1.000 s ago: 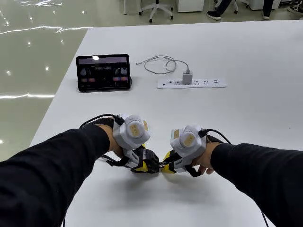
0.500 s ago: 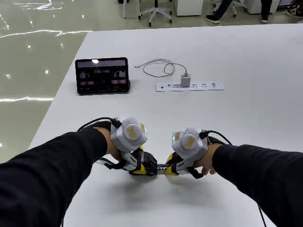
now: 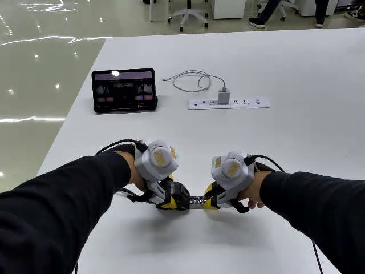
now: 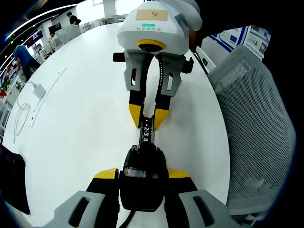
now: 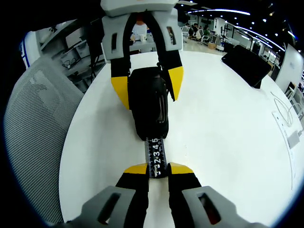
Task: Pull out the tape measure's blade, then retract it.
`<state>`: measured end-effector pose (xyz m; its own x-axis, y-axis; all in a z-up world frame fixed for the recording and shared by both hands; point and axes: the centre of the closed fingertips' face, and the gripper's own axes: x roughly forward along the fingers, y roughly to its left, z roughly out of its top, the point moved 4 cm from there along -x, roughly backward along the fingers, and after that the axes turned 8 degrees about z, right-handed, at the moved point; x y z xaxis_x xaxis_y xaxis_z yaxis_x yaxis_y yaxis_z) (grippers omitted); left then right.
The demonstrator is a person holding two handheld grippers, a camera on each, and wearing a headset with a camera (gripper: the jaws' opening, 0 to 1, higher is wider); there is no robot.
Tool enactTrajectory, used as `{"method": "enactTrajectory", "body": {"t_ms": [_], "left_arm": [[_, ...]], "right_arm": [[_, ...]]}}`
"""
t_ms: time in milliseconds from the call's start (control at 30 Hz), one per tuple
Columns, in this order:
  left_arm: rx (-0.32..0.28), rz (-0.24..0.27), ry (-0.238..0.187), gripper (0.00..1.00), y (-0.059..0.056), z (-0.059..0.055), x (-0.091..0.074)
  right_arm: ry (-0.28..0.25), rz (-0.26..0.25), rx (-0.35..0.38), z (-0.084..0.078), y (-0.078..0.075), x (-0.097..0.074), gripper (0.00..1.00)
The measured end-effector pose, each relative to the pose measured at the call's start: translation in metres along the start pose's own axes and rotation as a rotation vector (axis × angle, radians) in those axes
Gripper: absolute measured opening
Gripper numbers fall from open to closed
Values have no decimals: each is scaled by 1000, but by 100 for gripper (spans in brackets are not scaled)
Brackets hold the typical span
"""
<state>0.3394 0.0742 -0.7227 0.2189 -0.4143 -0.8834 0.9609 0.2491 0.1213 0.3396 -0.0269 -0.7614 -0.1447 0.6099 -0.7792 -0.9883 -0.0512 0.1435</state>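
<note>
Left hand-held gripper [image 4: 142, 173] is clenched on the tape's black case [image 4: 142, 185], low over the table [image 3: 274, 148] near its front edge. Right hand-held gripper [image 5: 154, 168] pinches the blade [image 5: 154, 156] at its tip, with a short run out and marks 1 to 5 showing. Pull-out looks barely begun, I'd say. To do it well: lock the case steady and draw the right hand straight away along the blade's own line, no twist, no lift, so it doesn't kink. Pinch firmly, because a slip would let the blade snap home. For the retract, walk it back slowly rather than letting it fly.
</note>
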Motion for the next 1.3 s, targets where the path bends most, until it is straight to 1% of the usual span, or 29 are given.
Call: {"method": "enactTrajectory", "body": {"t_ms": [400,533,633,767,933,1033,1300], "left_arm": [[1,3,4,32,0,0,0],[1,2,10,32,0,0,0],[-6,1,5,32,0,0,0],[-1,2,6,32,0,0,0],[8,7,1,32,-1,0,0],[8,8,6,32,-1,0,1],[6,5,6,32,-1,0,1]], "right_arm": [[14,4,-3,-6,1,-5,10],[21,1,-4,-9,0,-6,10],[27,-3,-9,-12,0,-8,10],[28,-7,-10,-14,0,-10,10],[25,-9,-5,-15,1,-11,10],[37,-14,-26,-17,2,-12,10],[41,-16,-16,-18,-1,-14,10]]}}
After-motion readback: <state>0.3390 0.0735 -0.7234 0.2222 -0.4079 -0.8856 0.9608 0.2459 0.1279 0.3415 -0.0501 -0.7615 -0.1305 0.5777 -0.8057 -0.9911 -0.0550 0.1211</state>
